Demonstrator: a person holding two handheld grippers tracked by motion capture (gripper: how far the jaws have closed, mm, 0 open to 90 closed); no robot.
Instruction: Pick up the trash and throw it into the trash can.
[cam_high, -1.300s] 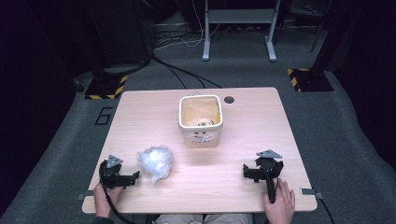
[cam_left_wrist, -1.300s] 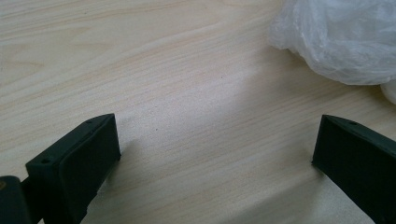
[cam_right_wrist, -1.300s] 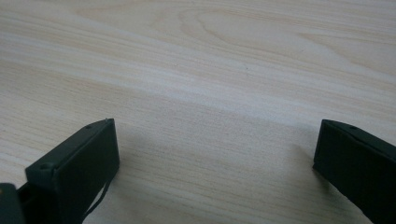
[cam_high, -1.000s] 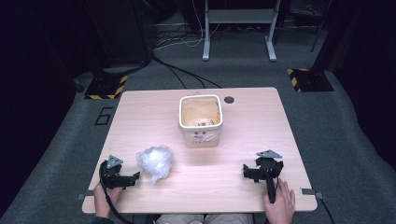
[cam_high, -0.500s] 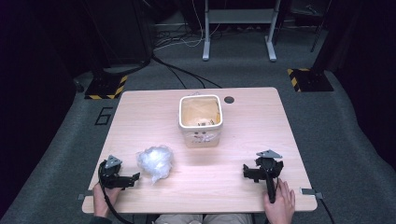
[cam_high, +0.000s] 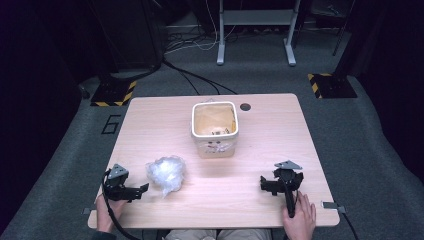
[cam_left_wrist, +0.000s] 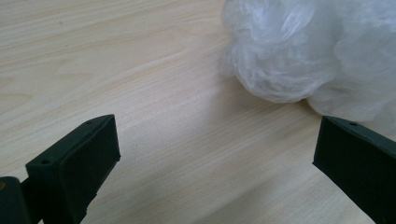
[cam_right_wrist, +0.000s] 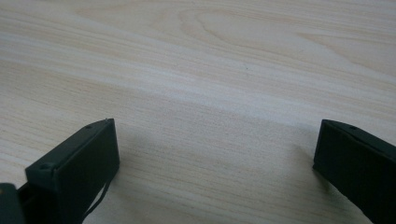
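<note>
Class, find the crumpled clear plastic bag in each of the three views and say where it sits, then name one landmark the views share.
High view: the crumpled plastic bag lies on the table's near left part, just right of the left tool.
Left gripper view: the bag is at upper right, just beyond the open jaws, untouched.
Right gripper view: the bag is not in this picture.
Shared landmark: the pale wood-grain table.

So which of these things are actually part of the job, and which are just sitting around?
Part of the job:
left gripper, open
crumpled plastic bag, just ahead of it

Sitting around for now:
right gripper, open over bare table
white bin
</note>
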